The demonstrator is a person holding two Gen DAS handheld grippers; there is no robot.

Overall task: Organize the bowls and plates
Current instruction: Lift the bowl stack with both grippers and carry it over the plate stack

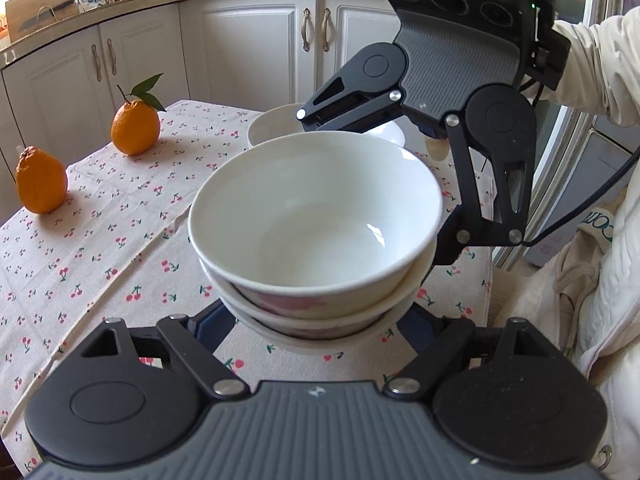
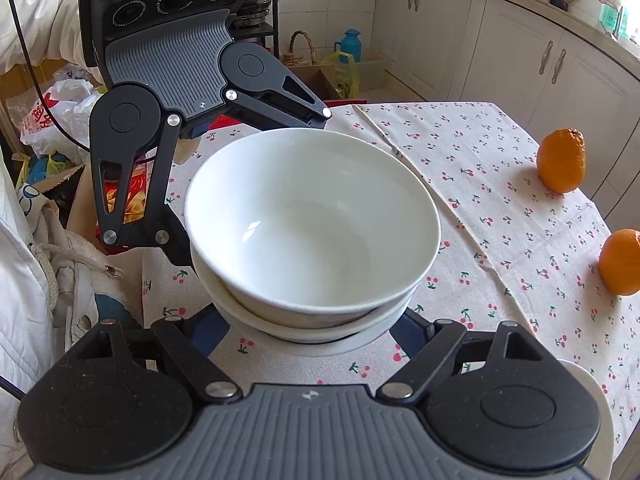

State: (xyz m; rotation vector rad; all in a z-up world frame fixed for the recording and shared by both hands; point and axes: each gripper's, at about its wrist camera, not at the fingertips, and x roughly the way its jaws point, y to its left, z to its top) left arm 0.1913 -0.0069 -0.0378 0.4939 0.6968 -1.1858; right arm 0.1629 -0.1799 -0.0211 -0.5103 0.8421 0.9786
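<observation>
White porcelain fills the left wrist view: a stack of bowls (image 1: 316,240) is held between the fingers of the left tool (image 1: 316,320), which stand wide and reach under the stack from either side near its base. The right tool (image 1: 400,184) comes in from the far side with its fingers just as wide around the same stack. The stack looks to be raised a little off the cherry-print cloth of the table (image 1: 100,248) — though the contact below is hidden. The top bowl is empty and sits slightly askew in the one beneath. Behind it another white dish (image 1: 276,124) rests on the table, its inside mostly hidden. Two oranges (image 1: 136,126) stand well apart on the left.

In the right wrist view the same stack (image 2: 312,224) is seen between the right tool (image 2: 312,328) in the foreground and the left tool (image 2: 224,184) opposite. Nothing is in the top bowl. A white rim (image 2: 592,384) of another dish shows at the lower right.

For the lift to go well, both tools should be raised together and kept level, so the nested bowls are not tipped or slid — the loosely seated top bowl is judged the most likely to shift.
</observation>
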